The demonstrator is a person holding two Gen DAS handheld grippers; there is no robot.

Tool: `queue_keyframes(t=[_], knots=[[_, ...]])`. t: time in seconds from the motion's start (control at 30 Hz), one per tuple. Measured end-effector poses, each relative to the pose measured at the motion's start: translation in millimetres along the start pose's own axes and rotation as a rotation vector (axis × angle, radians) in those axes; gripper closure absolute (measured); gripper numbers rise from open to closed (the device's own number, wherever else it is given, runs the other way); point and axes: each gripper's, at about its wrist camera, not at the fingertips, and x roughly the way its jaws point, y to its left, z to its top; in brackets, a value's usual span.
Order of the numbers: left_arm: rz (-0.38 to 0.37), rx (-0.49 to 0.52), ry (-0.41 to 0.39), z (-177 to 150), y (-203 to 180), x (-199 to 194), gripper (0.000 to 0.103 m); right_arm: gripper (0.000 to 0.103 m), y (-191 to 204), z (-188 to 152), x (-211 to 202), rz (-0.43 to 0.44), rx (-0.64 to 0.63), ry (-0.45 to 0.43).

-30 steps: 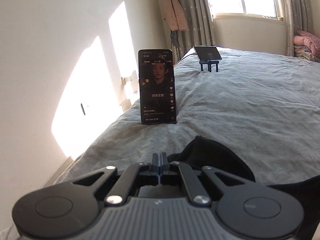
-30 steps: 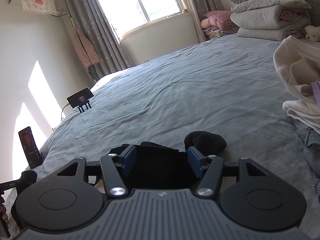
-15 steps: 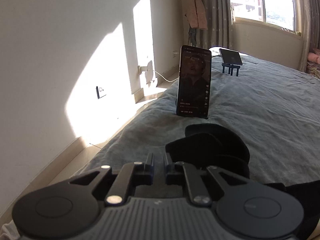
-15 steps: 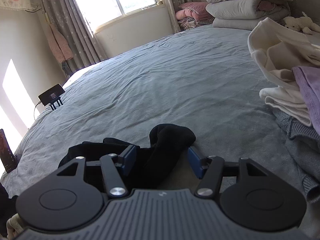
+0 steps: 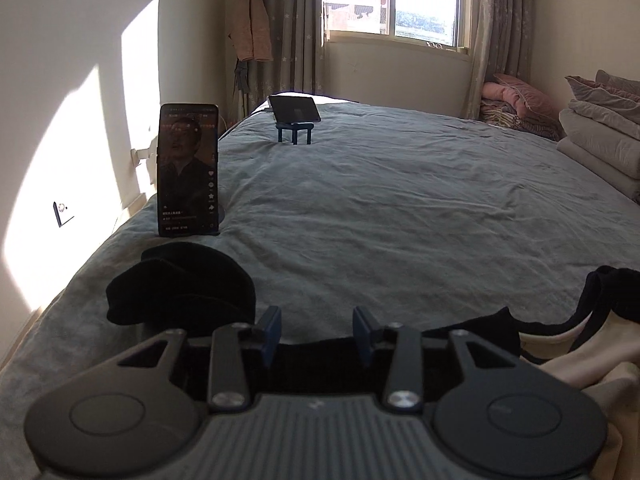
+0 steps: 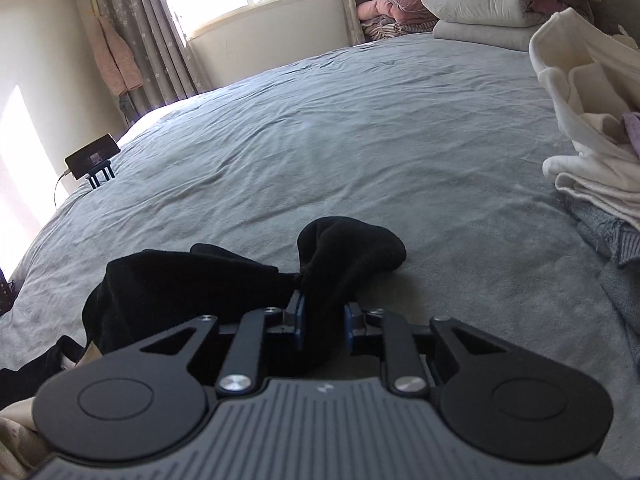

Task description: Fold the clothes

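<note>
Right wrist view shows the right gripper (image 6: 323, 320) closing its jaws on a bunched neck of the black garment (image 6: 180, 280), the blue pads already pressing the cloth from both sides, with the rounded end of that fabric flopped just ahead of the fingertips on the grey bedspread (image 6: 360, 140). To do this step well, I judge the pinch should catch all layers before any lift, then carry the end low across the rest of the garment lying to the gripper's left. In the left wrist view the left gripper (image 5: 316, 328) is opening, with nothing between its pads; a black fold lies just left of its left finger and more black cloth directly beneath it
</note>
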Motion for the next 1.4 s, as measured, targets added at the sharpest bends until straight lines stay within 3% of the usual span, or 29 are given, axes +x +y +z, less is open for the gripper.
queue_keyframes(t=[0.27, 0.47, 0.67, 0.87, 1.03, 1.13, 1.17, 1.4], knots=[[-0.072, 0.103, 0.07, -8.9, -37.6, 20.2, 0.059, 0.088, 6.5, 11.9, -47.8, 0.041, -0.026, -0.125], [-0.092, 0.15, 0.092, -14.1, -49.7, 24.0, 0.053, 0.088, 5.9, 16.0, -74.3, -0.029, -0.073, -0.153], [-0.092, 0.148, 0.108, -14.3, -51.9, 31.7, 0.052, 0.088, 1.5, 10.5, -65.6, -0.199, -0.214, -0.114], [-0.093, 0.152, 0.11, -14.5, -54.9, 35.8, 0.05, 0.088, -18.1, 2.6, -55.2, -0.189, -0.234, -0.01], [-0.088, 0.158, 0.115, -13.9, -59.2, 42.2, 0.05, 0.08, -26.3, -1.3, -54.3, -0.132, -0.208, 0.014], [-0.086, 0.154, 0.116, -13.1, -61.2, 44.8, 0.05, 0.054, -25.1, -0.2, -61.8, -0.111, -0.207, -0.022], [-0.087, 0.152, 0.117, -12.9, -61.7, 45.6, 0.05, 0.051, -24.4, 0.1, -64.6, -0.102, -0.207, -0.039], [-0.089, 0.155, 0.116, -13.8, -63.2, 49.2, 0.05, 0.051, -16.3, 1.1, -66.6, -0.037, -0.209, -0.076]])
